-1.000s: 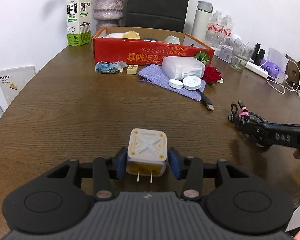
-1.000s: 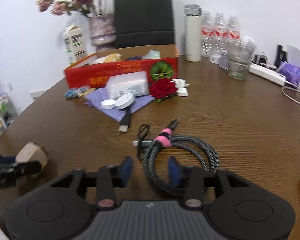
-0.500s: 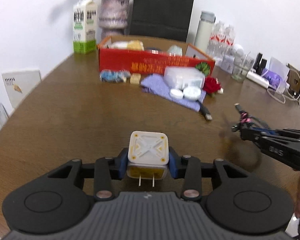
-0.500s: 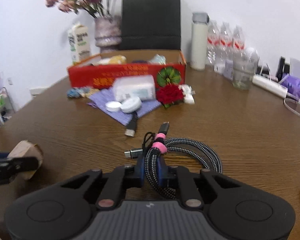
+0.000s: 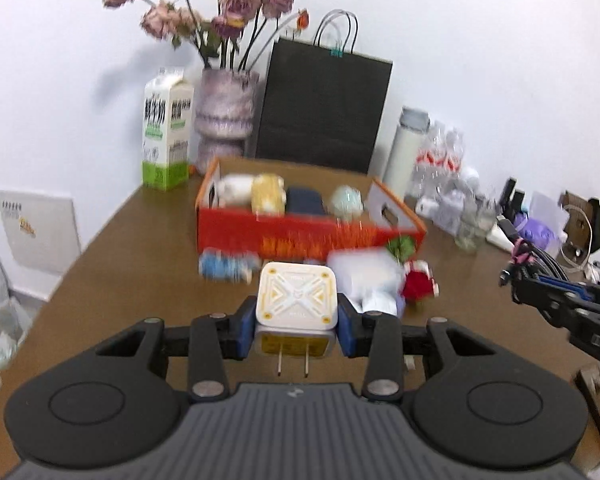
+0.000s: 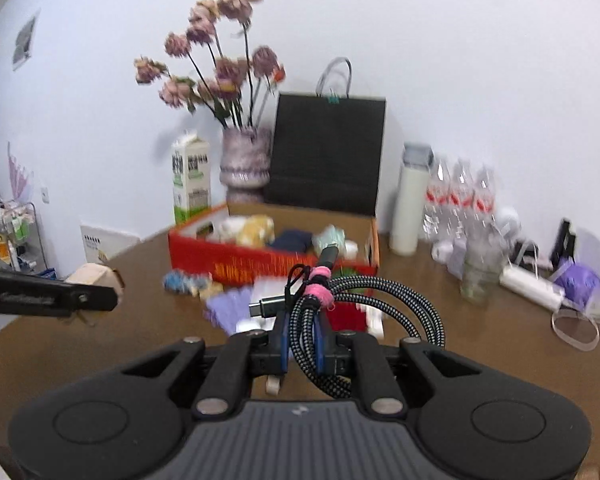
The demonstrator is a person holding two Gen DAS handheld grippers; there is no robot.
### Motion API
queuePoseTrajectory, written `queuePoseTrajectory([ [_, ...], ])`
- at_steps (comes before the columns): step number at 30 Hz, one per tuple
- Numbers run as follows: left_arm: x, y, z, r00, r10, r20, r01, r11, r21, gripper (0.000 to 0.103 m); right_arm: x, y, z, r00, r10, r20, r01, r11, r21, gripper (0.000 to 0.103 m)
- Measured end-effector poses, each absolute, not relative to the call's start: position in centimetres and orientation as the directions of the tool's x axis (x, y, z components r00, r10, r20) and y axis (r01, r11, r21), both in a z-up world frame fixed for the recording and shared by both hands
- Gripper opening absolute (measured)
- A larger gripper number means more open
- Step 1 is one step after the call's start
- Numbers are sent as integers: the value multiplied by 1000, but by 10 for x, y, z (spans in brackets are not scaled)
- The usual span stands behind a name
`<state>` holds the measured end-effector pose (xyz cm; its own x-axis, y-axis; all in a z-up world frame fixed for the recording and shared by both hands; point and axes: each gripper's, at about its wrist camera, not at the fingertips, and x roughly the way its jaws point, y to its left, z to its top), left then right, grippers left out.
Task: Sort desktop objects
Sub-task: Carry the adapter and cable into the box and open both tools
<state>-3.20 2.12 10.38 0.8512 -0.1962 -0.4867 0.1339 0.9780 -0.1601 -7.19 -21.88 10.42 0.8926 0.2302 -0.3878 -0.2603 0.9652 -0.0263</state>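
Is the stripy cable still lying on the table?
No, the right tool is shut on the coiled braided cable and holds it up above the brown table.

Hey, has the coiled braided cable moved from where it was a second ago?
Yes. The braided cable, then lying on the table, is now clamped in the right gripper and lifted clear, overlapping the red box.

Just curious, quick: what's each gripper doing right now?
Left gripper: closed on the white charger.
Right gripper: closed on the coiled cable.
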Motion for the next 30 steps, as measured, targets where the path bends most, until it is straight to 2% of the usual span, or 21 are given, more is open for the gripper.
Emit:
queuePoseTrajectory([
  [4,19,27,131,863,-190,-469,137,980,-145,40,-36,-217,137,882,302,-363,-335,942,-32,11],
  [9,107,27,146,839,-168,-518,125,985,-118,40,55,-215,166,886,286,-365,-329,942,-60,11],
  [12,159,26,139,802,-136,-581,96,990,-100,40,116,-206,166,849,303,-433,-359,932,-51,11],
  [14,196,22,128,769,-102,-631,82,995,-61,40,159,-201,158,793,342,-503,-391,920,9,11],
  [18,252,22,100,696,-37,-717,31,999,-21,40,237,-189,122,659,368,-656,-396,911,113,11],
  [20,271,15,86,670,-1,-742,44,998,38,40,265,-182,101,600,355,-717,-383,914,131,11],
  [25,294,6,62,629,9,-777,91,992,85,40,299,-170,57,506,292,-811,-374,922,99,11],
  [30,317,6,48,588,23,-808,80,993,86,40,317,-172,39,495,245,-833,-349,935,68,12],
])
